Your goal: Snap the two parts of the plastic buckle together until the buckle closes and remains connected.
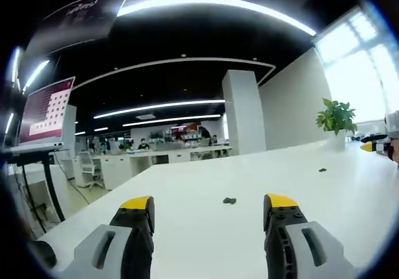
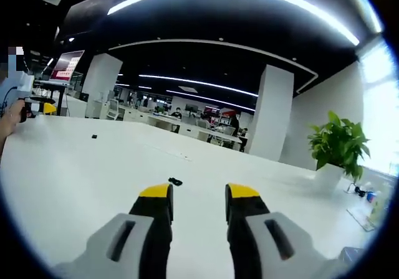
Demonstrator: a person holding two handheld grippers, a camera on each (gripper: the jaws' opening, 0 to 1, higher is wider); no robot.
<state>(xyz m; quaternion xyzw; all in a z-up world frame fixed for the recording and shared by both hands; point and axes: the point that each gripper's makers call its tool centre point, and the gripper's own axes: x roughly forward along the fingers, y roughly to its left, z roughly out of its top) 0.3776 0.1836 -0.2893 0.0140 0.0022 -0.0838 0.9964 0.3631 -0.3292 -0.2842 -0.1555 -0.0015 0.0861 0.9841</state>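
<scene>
Both buckle parts lie apart on the white table (image 1: 187, 229). One buckle half (image 1: 229, 200) sits just ahead of the left gripper (image 1: 211, 205), jaws wide and empty. The other buckle half (image 2: 175, 181) lies just ahead of the right gripper (image 2: 199, 193), also spread open.

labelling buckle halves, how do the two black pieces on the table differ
In the left gripper view, the near buckle piece lies just ahead between the open left jaws; the far buckle piece lies off to the right and looks smaller. Both are small, black, untouched, apart on the white table.
</scene>
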